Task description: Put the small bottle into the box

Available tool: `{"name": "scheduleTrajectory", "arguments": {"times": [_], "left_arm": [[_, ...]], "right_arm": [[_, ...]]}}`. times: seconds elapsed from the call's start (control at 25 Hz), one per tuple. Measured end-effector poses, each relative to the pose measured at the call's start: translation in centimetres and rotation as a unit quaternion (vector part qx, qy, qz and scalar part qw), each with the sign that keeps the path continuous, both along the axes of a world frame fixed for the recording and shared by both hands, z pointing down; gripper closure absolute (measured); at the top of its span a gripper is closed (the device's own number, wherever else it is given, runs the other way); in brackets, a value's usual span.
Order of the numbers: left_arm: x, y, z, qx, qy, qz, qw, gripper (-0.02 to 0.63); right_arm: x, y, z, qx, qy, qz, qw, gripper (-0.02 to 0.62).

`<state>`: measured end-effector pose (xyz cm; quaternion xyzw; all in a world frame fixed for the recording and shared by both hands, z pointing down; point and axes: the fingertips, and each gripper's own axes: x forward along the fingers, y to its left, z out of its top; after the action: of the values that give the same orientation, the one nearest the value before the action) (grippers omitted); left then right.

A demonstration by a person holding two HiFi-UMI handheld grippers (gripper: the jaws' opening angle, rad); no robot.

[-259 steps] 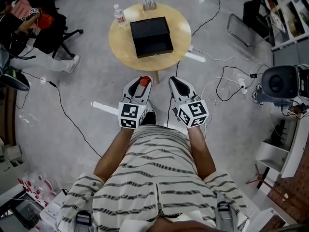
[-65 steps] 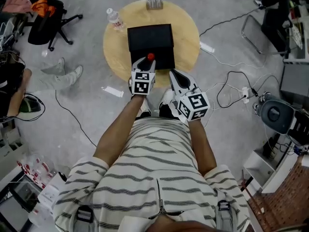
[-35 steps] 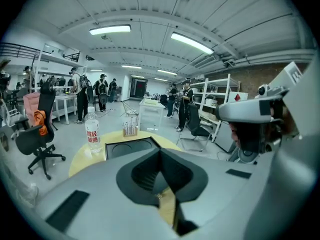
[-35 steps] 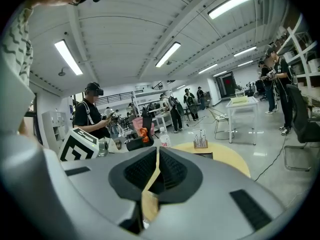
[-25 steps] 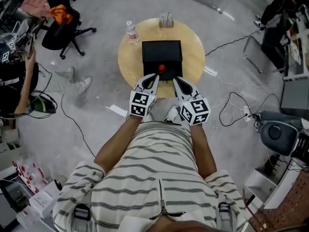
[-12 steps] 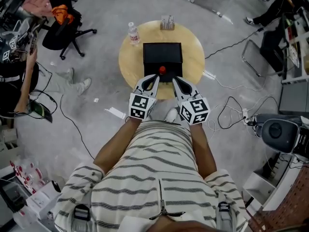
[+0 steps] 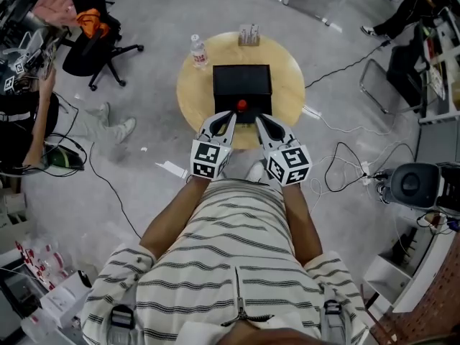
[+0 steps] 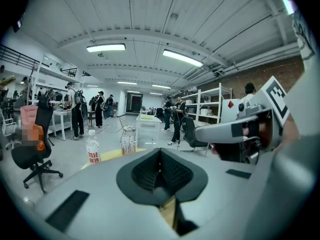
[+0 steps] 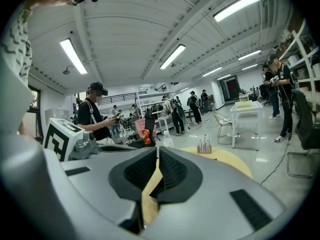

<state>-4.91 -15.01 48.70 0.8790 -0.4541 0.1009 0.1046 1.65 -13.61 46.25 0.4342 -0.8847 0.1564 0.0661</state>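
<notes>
The left gripper (image 7: 228, 116) and the right gripper (image 7: 259, 118) hang just before the box (image 7: 242, 81), each closed on nothing. The small bottle (image 7: 242, 105), red cap up, is inside the box at its near wall. Behind the box to the left stands a water bottle (image 7: 198, 49), and straight behind it a small rack (image 7: 249, 34), all on a round wooden table (image 7: 287, 85). The floor (image 7: 144, 142) is grey, with an office chair (image 7: 90, 45) far left of the box.

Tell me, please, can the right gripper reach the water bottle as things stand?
Probably not easily: the water bottle stands at the table's far left, across the black box, nearer the left gripper.
</notes>
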Motion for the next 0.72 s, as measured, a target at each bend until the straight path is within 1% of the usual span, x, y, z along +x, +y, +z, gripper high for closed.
{"name": "scheduleTrajectory", "arguments": {"times": [0.72], "left_arm": [[0.45,0.06,0.02,-0.001,0.003,0.005,1.0000,0.584]], "right_arm": [[0.55,-0.38,0.54,-0.001,0.000,0.007,1.000,0.566]]}}
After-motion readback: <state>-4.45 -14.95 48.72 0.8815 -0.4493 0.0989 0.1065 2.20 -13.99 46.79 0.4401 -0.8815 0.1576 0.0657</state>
